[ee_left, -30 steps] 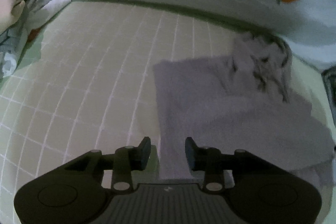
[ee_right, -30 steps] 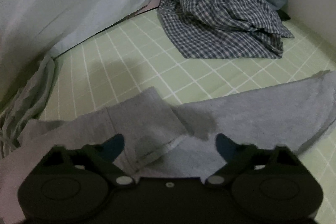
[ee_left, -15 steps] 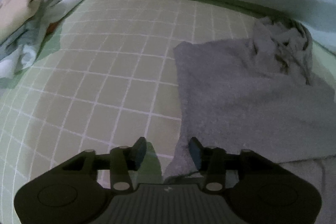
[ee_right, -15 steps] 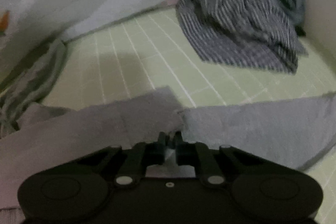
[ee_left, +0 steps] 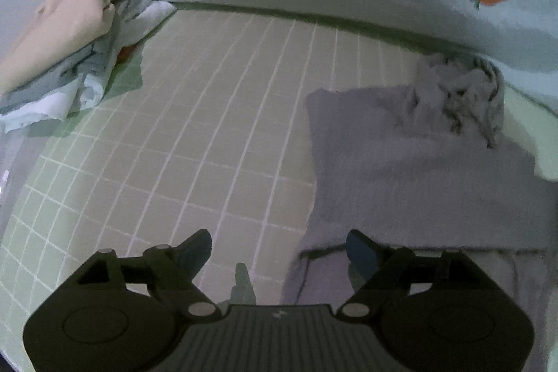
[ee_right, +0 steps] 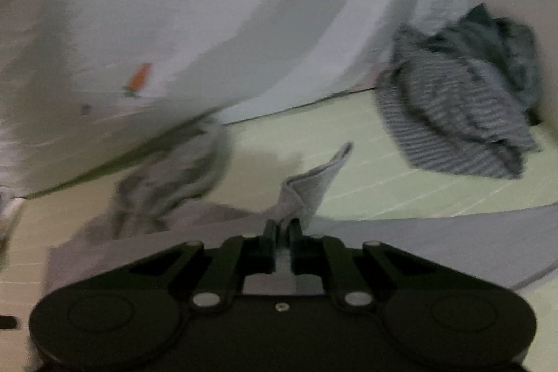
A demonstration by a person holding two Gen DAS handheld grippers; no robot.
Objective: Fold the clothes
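Right gripper (ee_right: pixel 281 229) pinches the grey garment (ee_right: pixel 307 187).
Left gripper (ee_left: pixel 279 248) gapes wide, empty; garment's edge lower right of frame.

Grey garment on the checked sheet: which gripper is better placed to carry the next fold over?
Right. The right gripper is shut on a lifted edge of the grey garment, so it can likely carry the fold over. The left gripper is open and holds nothing, near the garment's edge.

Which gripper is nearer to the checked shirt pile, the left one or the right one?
Right. The right gripper, shut on the grey garment, faces the checked shirt pile across bare sheet. The left gripper is open at the garment's other edge; its view shows no pile.
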